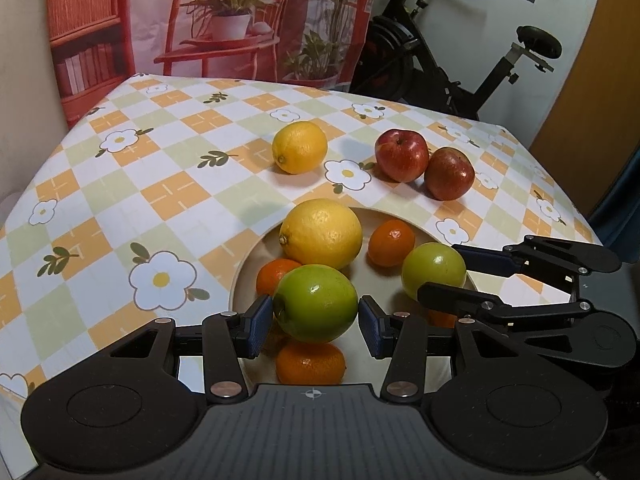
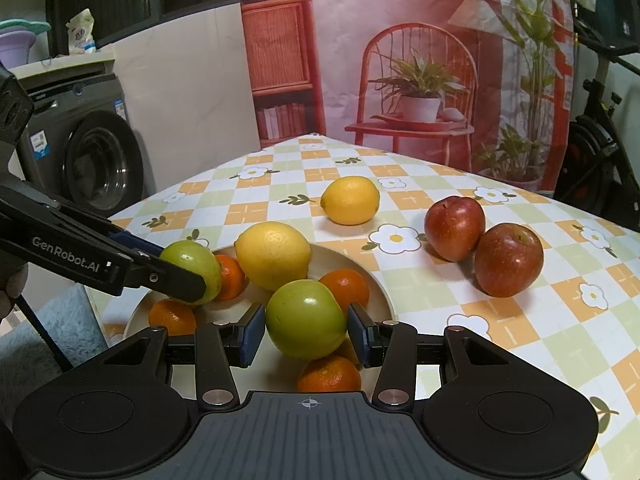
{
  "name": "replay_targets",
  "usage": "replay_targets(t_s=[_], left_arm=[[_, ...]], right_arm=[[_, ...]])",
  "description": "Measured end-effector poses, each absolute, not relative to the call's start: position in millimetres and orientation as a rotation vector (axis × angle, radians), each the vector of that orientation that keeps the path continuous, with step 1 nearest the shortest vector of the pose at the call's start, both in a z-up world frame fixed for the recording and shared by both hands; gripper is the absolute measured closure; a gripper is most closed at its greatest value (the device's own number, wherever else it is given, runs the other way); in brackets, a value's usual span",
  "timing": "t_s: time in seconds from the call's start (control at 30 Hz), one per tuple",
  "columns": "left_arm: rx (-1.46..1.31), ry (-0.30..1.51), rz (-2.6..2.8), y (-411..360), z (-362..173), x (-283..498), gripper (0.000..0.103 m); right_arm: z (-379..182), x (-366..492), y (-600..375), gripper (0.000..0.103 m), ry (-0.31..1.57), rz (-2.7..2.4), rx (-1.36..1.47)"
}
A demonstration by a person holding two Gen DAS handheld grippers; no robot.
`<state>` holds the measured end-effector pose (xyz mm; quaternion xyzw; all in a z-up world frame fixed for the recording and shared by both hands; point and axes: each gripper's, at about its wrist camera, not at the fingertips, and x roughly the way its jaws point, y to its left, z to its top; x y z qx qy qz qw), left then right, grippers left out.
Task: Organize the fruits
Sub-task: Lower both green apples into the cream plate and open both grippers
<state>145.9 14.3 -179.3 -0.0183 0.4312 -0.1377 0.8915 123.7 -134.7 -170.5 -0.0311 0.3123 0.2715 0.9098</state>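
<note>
Through the left wrist view, the left tool (image 1: 316, 318) is clamped on a green apple (image 1: 315, 303) held over the bowl (image 1: 240, 280), where a large lemon (image 1: 321, 234) and several mandarins (image 1: 391, 242) lie heaped. The right tool (image 1: 444, 276) reaches in from the side, its pads on a second green apple (image 1: 433, 270). If either grip slackens, I judge the round fruit could drop onto the pile and knock a mandarin over the rim.

Through the right wrist view, that tool (image 2: 306, 332) pinches its apple (image 2: 306, 320) above the same bowl (image 2: 384, 292). A small lemon (image 2: 350, 200) and two red apples (image 2: 455, 228) sit out on the checked, flowered tabletop (image 2: 520, 320). A printed backdrop (image 2: 400, 60) hangs behind, with a washing machine (image 2: 92, 156) off to the side.
</note>
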Motion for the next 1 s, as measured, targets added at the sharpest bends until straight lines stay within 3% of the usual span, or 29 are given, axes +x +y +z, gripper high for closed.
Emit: replay_targets(t_s=[1.0], left_arm=[[-0.083, 0.927, -0.326, 12.7, -183.4, 153.6, 0.053]], right_arm=[[-179.0, 128.3, -115.9, 0.062, 0.647, 0.598, -0.190]])
